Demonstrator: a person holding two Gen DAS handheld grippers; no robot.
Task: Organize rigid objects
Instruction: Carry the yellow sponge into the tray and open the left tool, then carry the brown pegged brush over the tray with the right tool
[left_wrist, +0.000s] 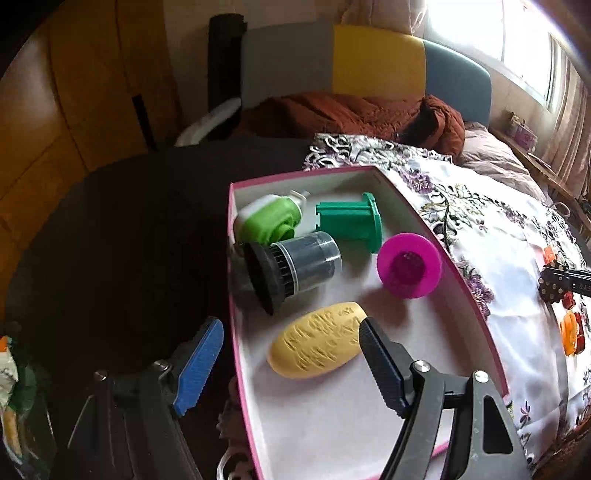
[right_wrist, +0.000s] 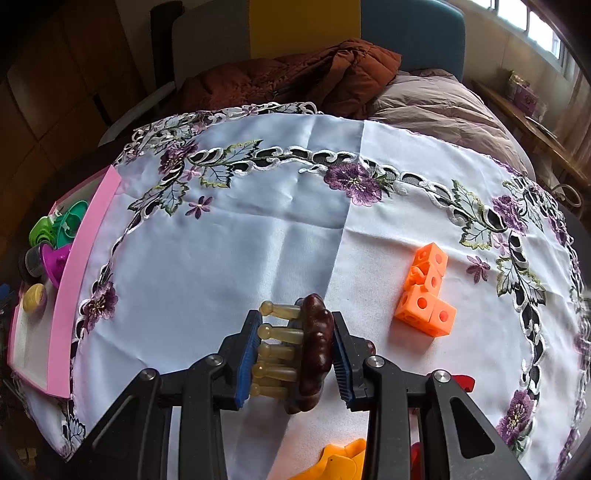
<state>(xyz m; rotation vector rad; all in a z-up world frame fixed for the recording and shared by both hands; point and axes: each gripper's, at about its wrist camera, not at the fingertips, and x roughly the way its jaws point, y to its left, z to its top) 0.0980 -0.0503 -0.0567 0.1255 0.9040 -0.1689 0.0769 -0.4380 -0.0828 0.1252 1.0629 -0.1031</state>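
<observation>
Bedroom setup, white floral-embroidered cloth (right_wrist: 229, 236) over the surface. Right tongs (right_wrist: 291, 354) pinch a dark brown massage brush with amber pegs (right_wrist: 314, 343), so it's mid-pickup. Next: carry it left into the pink-rimmed cardboard box (left_wrist: 461, 273), where the left tongs (left_wrist: 291, 362) hang spread over a yellow oval scrubber (left_wrist: 317, 343).

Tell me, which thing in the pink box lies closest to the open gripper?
The yellow oval piece, right beside the left gripper; the others lie farther back.

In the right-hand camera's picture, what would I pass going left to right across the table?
Pink box with toys inside → brown knobbed massager clamped in the right hand-held gripper → orange cube block, all on the flowered tablecloth.
</observation>
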